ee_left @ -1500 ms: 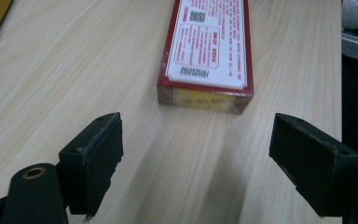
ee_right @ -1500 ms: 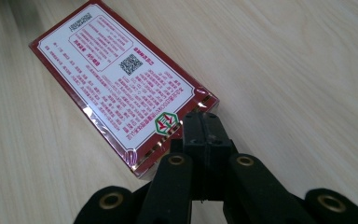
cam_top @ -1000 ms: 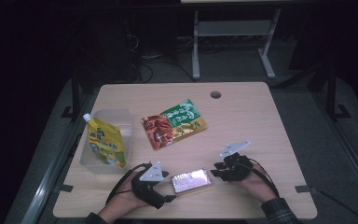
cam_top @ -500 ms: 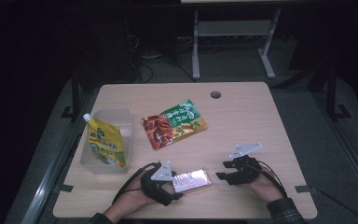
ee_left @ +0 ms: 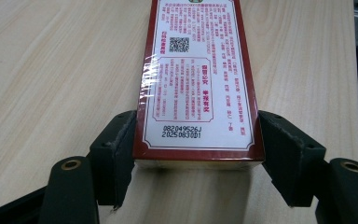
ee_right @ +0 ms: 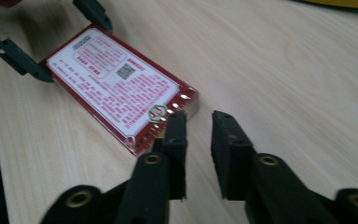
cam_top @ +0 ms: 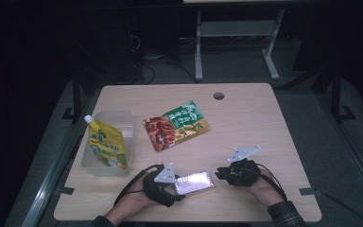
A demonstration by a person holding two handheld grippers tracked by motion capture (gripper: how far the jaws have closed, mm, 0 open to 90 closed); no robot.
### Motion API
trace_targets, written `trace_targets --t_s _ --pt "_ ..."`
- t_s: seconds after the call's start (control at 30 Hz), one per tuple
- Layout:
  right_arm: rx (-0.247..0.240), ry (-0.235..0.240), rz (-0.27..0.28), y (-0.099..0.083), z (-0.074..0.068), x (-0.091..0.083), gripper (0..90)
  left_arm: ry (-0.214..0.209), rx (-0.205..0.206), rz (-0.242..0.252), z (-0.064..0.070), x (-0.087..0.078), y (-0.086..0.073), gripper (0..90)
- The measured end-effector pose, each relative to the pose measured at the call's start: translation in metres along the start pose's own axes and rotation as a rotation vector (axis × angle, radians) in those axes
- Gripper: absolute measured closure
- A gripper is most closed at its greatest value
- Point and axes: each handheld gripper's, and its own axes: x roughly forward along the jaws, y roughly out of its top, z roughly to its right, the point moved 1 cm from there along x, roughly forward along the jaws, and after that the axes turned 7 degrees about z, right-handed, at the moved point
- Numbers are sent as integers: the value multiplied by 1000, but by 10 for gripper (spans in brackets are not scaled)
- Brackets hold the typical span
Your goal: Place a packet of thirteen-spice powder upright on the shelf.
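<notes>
Near the table's front edge, the left gripper holds a flat red-bordered box by its short end, the two black fingers pressed against the box's long sides. Seen along those fingers in the left gripper view, the box lies flat on the pale wood table, its white label with red print, a QR code and a stamped number facing up under glossy wrap. Just beyond the box's far end sits the right gripper, held in the person's right hand. In the right gripper view its fingers stand narrow, a slim gap between them and nothing inside it; the box's near corner lies just ahead of the left of the two, though contact cannot be told. Farther out past both sets of fingers, a green-and-red snack pouch lies flat near the table's middle. Off beyond the left gripper's side, a yellow spouted drink pouch leans in a clear plastic bin. A round cable hole marks the table's far edge.
</notes>
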Motion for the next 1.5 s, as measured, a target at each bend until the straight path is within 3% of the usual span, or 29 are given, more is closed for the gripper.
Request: trace_targets --t_s 0.13,0.57,0.87,1.5 --pt "-33 32 -21 3 -5 8 897 0 0 15 0 -2 2 319" --pt "-53 60 -56 2 -9 19 897 -45 -8 87 -3 -17 12 319" --pt "-64 77 -63 1 -12 22 897 -48 -23 154 -9 -28 24 319" --pt "-78 87 -77 0 -15 28 897 -84 -2 235 -14 -26 57 318"
